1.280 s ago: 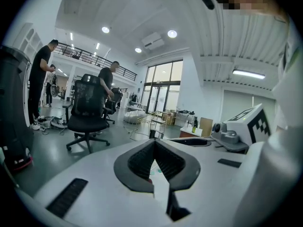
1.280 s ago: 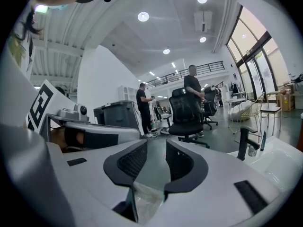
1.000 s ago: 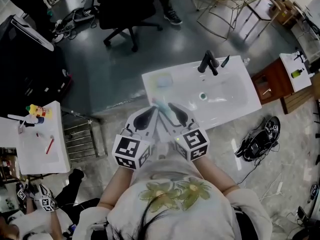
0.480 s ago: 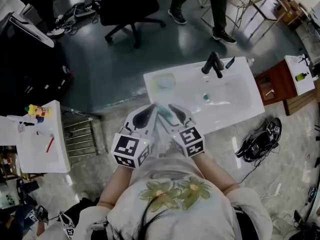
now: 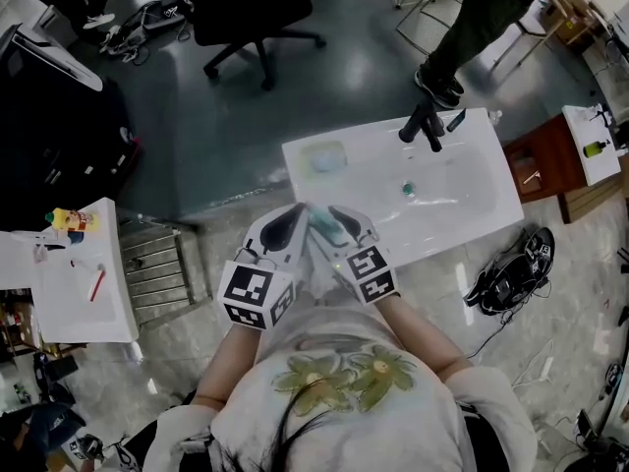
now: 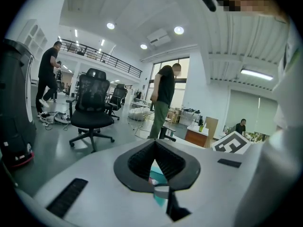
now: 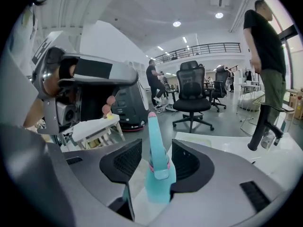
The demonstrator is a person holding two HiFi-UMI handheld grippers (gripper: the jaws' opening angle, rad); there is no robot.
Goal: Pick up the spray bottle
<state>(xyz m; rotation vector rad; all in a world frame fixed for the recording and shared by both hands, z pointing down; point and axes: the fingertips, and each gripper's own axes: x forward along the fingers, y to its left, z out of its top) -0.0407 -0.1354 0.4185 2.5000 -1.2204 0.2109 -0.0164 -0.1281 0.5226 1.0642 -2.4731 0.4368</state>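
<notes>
A teal spray bottle (image 5: 324, 226) stands upright at the front left corner of the white sink unit (image 5: 462, 209). Both grippers are held close together around it. In the right gripper view the bottle (image 7: 158, 174) rises between the jaws of my right gripper (image 7: 156, 150), nozzle up. Those jaws have just been opening and stand wide, with gaps beside the bottle's neck. My left gripper (image 6: 154, 145) has its jaw tips meeting, and a bit of the teal bottle (image 6: 159, 179) shows through the gap behind them. In the head view the left gripper (image 5: 300, 214) sits left of the bottle and the right gripper (image 5: 334, 212) right of it.
A black faucet (image 5: 423, 124) stands at the sink's far edge and a pale soap dish (image 5: 322, 157) on its left end. A person's legs (image 5: 472, 28) and an office chair (image 5: 246, 13) are beyond it. A white side table (image 5: 69, 298) is left, shoes (image 5: 506, 273) right.
My right gripper has shifted a little toward the sink and its marker cube looks smaller. The bottle stays in place. A person has walked right along the far side of the sink.
</notes>
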